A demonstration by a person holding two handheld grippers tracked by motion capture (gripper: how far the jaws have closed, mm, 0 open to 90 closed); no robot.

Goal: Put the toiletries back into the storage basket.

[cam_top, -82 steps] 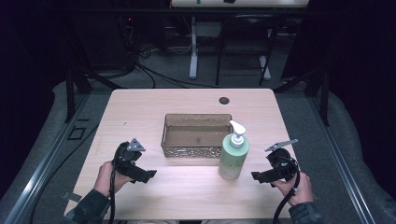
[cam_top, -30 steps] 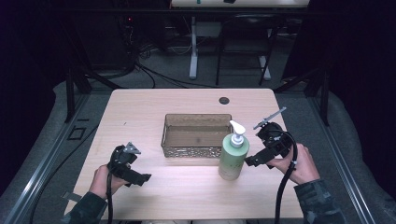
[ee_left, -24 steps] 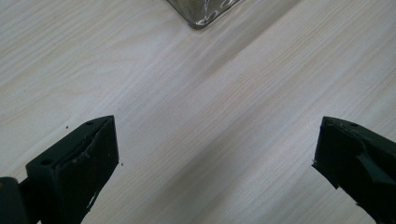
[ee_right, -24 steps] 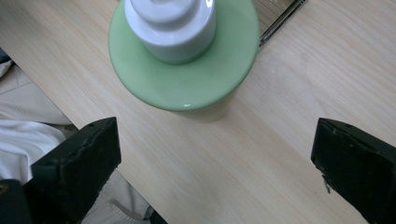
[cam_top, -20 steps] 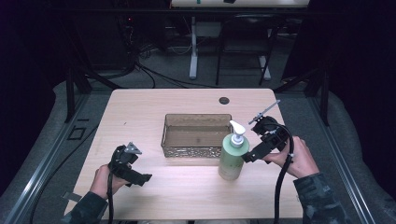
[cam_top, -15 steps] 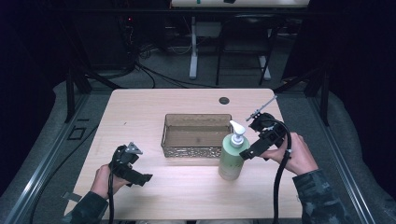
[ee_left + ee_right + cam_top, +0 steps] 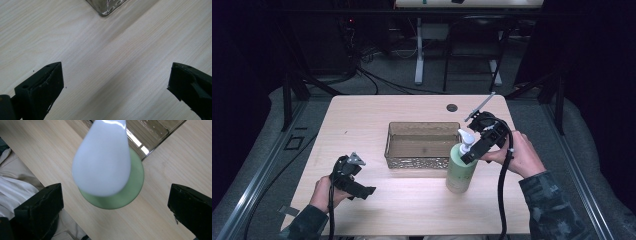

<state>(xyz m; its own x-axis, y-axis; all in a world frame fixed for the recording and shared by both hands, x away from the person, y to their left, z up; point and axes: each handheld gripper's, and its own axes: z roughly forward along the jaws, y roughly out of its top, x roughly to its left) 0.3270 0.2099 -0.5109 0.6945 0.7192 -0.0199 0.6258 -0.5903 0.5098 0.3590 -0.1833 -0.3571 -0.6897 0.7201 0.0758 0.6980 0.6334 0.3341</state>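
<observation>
The right hand-held gripper (image 7: 471, 150), jaws wide apart, hovers above the pump (image 7: 102, 157) of the bottle (image 7: 460, 172) standing just before the tray (image 7: 422, 145), while the left hand-held gripper (image 7: 362, 190), also apart, rests on the surface (image 7: 362, 115).

In the right gripper view, the white pump head (image 7: 102, 160) of the green plastic soap bottle (image 7: 135, 187) is a blur that runs off the top edge and hides most of the bottle's body. The clear rectangular tray (image 7: 147, 137) is cut off there by the top edge; in the left gripper view only one corner of it (image 7: 106, 6) shows. In the high view, the right gripper (image 7: 469, 156) covers part of the bottle's neck, and the small dark round thing (image 7: 452, 107) on the table is too small to identify.
</observation>
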